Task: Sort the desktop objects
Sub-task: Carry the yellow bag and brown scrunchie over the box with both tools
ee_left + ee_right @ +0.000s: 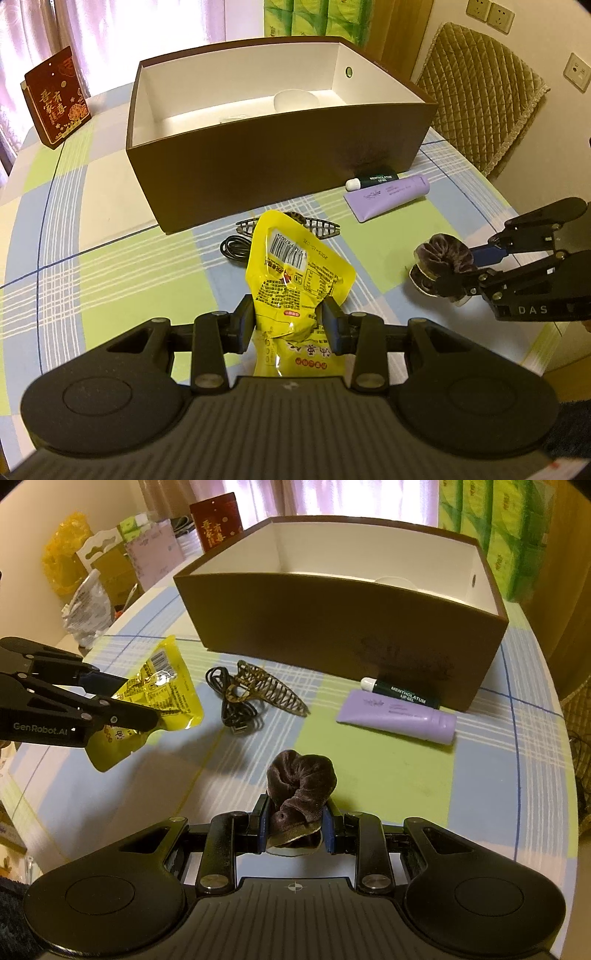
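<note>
My left gripper (288,325) is shut on a yellow snack packet (291,273), held above the checked tablecloth in front of the brown box (258,162). In the right wrist view that packet (162,690) hangs at the left in the left gripper (129,709). My right gripper (295,829) is shut on a dark purple velvet scrunchie (301,779); it also shows at the right of the left wrist view, scrunchie (443,258) in the right gripper (443,273). On the table lie a hair claw (266,686), a coiled black cable (229,701), a lilac tube (399,716) and a green lip gel stick (402,692).
The open brown box has white inner walls (236,92) and a pale round thing (295,99) on its floor. A red card box (57,98) stands at the table's far left. A padded chair back (480,99) is behind the right side. Bags and cartons (92,572) crowd the far left.
</note>
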`<action>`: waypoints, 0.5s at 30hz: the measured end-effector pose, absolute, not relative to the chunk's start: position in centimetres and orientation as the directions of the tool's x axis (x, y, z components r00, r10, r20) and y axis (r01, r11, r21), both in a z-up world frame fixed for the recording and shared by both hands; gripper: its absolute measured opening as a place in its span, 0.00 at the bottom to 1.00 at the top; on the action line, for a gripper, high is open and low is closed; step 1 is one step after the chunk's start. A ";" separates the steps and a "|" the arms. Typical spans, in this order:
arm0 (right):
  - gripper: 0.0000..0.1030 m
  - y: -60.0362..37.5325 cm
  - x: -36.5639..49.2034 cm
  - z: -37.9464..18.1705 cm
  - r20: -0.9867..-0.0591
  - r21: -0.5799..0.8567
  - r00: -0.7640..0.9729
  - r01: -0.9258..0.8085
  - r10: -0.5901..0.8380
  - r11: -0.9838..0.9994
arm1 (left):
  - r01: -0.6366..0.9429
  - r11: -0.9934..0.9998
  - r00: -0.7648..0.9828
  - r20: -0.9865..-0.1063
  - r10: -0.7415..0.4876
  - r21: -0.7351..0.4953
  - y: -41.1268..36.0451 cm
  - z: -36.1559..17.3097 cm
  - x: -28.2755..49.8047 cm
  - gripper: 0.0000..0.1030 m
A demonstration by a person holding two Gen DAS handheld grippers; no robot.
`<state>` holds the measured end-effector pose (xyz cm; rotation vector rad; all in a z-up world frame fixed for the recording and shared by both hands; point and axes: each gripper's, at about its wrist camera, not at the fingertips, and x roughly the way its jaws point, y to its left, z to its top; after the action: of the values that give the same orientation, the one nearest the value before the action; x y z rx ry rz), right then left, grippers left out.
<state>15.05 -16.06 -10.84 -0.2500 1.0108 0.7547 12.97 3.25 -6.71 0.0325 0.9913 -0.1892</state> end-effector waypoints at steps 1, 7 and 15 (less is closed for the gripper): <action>0.24 -16.1 15.1 -10.8 -0.835 0.143 0.312 -0.671 0.453 0.727 | 0.175 0.983 0.535 -0.832 -0.145 -0.059 3.3 -6.6 13.0 0.32; 0.24 -16.3 16.0 -10.3 -0.830 0.142 0.321 -0.669 0.456 0.730 | 0.178 0.982 0.552 -0.821 -0.147 -0.057 3.1 -5.9 13.8 0.32; 0.24 -16.7 17.4 -9.3 -0.816 0.143 0.334 -0.674 0.472 0.725 | 0.173 0.983 0.571 -0.807 -0.148 -0.058 2.5 -5.0 14.8 0.32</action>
<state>17.44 -16.69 -9.34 -0.2370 0.9738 0.7569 14.80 2.54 -4.99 0.0290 0.9442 -0.1886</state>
